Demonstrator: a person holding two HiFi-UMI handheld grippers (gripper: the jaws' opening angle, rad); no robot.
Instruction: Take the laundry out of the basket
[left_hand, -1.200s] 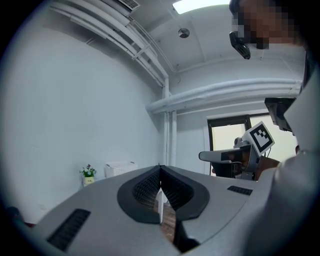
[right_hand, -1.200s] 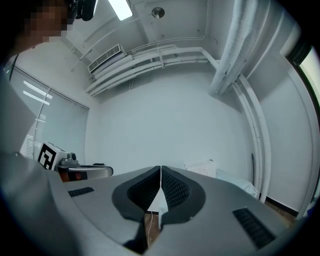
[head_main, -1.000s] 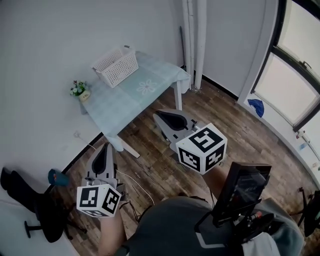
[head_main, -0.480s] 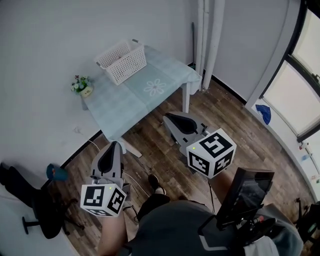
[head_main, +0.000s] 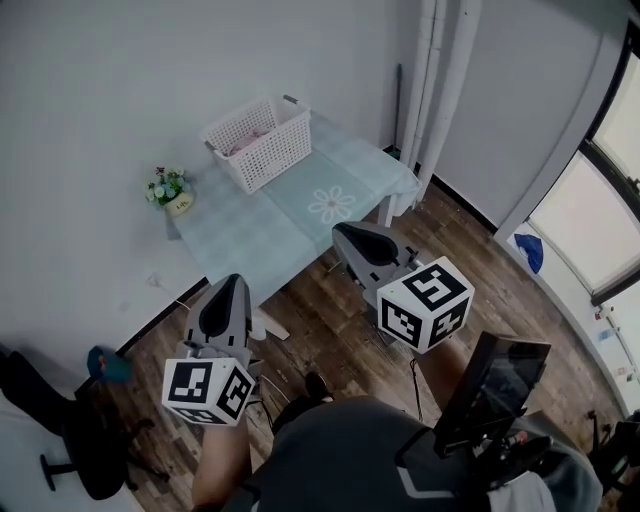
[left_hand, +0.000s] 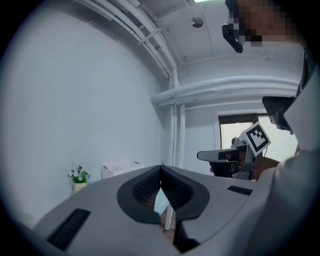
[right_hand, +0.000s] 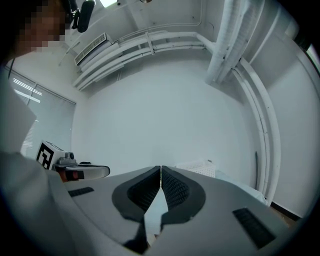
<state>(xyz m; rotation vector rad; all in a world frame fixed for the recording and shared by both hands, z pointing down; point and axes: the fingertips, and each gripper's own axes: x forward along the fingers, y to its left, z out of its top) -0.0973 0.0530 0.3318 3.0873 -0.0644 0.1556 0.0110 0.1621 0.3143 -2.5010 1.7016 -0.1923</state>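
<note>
A white lattice laundry basket (head_main: 262, 141) stands at the far end of a pale checked table (head_main: 300, 205) against the wall, with something pinkish lying inside it. The basket also shows small in the left gripper view (left_hand: 120, 168) and the right gripper view (right_hand: 199, 167). My left gripper (head_main: 228, 298) is held low over the floor near the table's left corner, its jaws shut and holding nothing. At mid-frame my right gripper (head_main: 357, 238) hovers just short of the table's front edge, shut and empty as well. Both are well away from the basket.
A small pot of flowers (head_main: 172, 190) sits on the table's left corner. White pipes (head_main: 440, 80) run up the wall by the table's right end. A black chair (head_main: 60, 420) stands at the lower left, and a blue thing (head_main: 531, 251) lies on the wooden floor by the window.
The view has shifted toward the table, so the basket and table look nearer and lower in the frame. Both grippers stay shut and have risen slightly toward the table.
</note>
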